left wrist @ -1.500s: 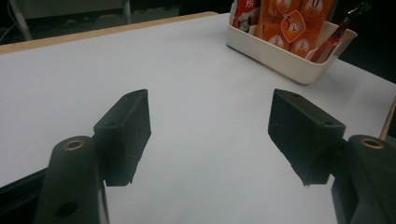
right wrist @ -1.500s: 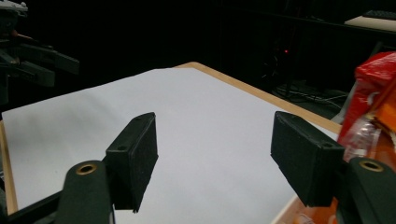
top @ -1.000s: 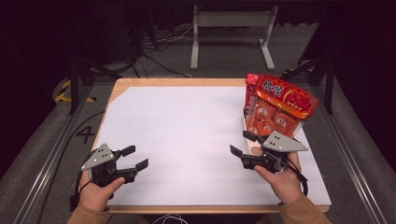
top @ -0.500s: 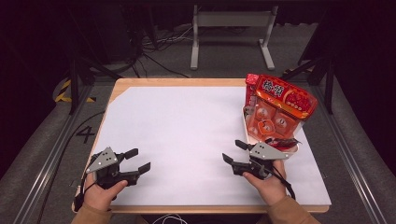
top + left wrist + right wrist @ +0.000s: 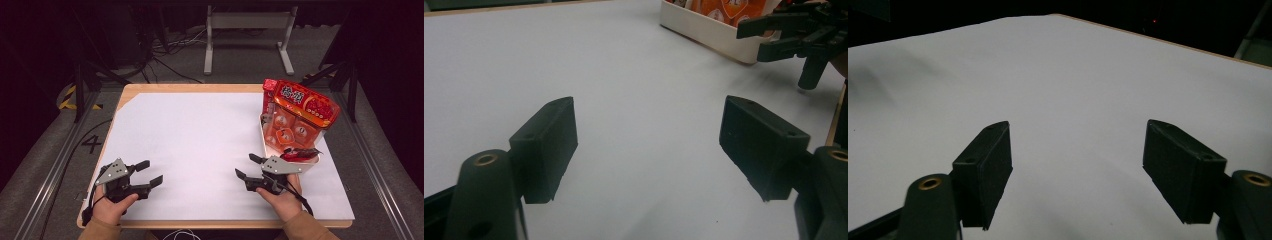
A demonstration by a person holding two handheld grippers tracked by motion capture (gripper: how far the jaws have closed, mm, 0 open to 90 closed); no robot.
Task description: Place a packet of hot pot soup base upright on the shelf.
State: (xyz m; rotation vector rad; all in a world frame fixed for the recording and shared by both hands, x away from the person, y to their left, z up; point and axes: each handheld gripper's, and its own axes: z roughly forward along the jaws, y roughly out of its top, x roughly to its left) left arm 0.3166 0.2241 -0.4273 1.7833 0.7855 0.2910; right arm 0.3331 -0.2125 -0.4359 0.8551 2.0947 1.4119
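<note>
- The left gripper [image 5: 149,172] sits low over the white sheet [image 5: 200,145] near the front left corner of the table [image 5: 165,89]. A hand [image 5: 111,209] holds it from behind.
- Its two black jaws are spread wide apart. They have just opened a little more, and nothing is between them but bare white sheet.
- The right gripper [image 5: 249,167] is near the front of the table on the right side. It points to the left, away from the box.
- Its jaws are spread wide too, with nothing between them.
- The white box [image 5: 265,145] stands on the right side of the table, just beside the right gripper and a little farther back.
- A big red snack bag [image 5: 305,105] sticks up out of the box and leans toward the right.
- A small red packet [image 5: 300,153] lies across the front part of the box, right behind the right gripper.
- In the left gripper view, the right gripper [image 5: 769,36] shows far off, next to the white box [image 5: 709,32].
</note>
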